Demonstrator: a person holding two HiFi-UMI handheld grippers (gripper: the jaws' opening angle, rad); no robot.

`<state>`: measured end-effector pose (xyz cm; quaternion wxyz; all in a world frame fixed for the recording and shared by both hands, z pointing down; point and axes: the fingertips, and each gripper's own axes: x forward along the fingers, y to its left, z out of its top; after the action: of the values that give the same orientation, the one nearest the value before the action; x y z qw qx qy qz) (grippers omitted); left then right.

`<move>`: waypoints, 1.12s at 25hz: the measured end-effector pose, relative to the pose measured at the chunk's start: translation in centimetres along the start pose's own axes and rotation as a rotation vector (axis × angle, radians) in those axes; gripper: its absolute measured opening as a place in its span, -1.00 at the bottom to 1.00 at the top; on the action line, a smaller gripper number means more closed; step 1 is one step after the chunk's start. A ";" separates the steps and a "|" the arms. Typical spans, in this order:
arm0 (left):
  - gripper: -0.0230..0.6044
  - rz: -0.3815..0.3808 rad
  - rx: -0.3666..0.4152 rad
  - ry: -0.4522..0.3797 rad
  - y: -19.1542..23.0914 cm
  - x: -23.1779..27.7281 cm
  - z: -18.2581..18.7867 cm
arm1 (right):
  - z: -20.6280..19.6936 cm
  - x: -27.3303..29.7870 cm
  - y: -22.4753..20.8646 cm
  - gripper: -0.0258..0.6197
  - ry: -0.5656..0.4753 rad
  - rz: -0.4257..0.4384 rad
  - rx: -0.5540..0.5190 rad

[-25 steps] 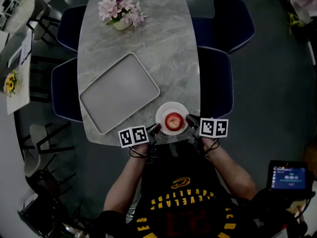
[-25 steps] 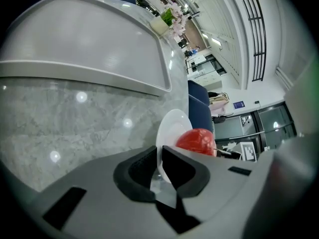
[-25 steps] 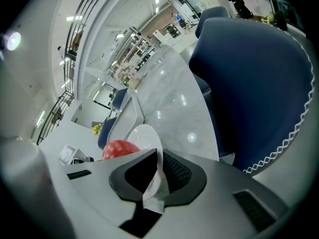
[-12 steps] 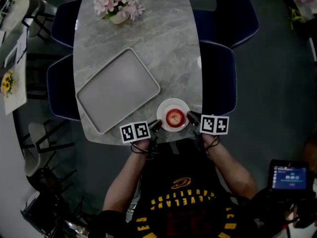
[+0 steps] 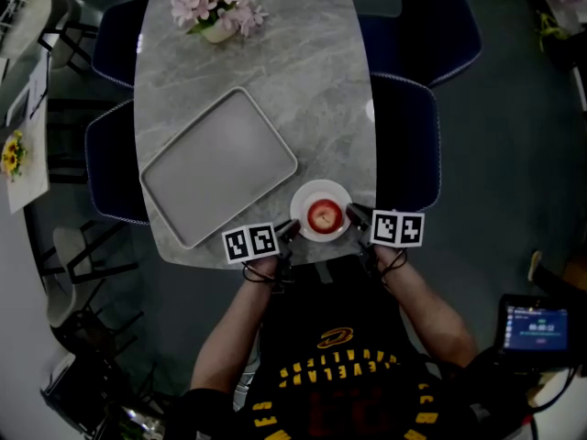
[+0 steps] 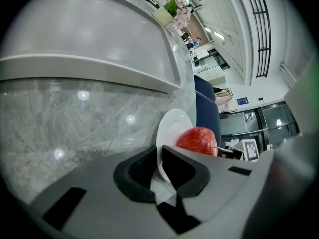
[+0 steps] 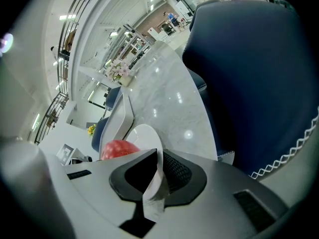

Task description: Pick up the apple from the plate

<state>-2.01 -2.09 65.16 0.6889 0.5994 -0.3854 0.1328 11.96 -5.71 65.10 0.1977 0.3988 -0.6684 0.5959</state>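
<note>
A grey marbled table (image 5: pixel 312 90) is seen from above; a grey rectangular tray (image 5: pixel 218 166) is laid askew on its left half and a pot of pink flowers (image 5: pixel 216 5) is set near its far end. Dark blue chairs (image 5: pixel 410 145) are drawn up along both long sides. A lit screen (image 5: pixel 537 326) is seen at the lower right, well apart from the table, and yellow flowers (image 5: pixel 15 154) are seen at the far left.
</note>
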 end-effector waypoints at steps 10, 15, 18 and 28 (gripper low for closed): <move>-0.81 0.005 -0.005 0.001 0.2 0.2 -0.3 | -0.3 0.2 -0.3 -0.78 0.004 -0.003 0.003; -0.81 0.016 0.000 0.001 0.5 0.4 -0.1 | -0.3 0.6 -0.5 -0.78 0.003 -0.007 0.002; -0.81 0.018 0.004 -0.002 0.5 0.4 -0.1 | -0.4 0.6 -0.6 -0.78 0.002 -0.009 0.001; -0.80 0.062 0.052 -0.027 0.8 0.5 0.4 | -0.2 1.2 -0.8 -0.77 0.007 -0.018 -0.023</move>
<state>-2.38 -2.39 66.07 0.6633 0.6066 -0.4096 0.1560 11.82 -5.89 66.48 0.2102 0.4003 -0.6709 0.5878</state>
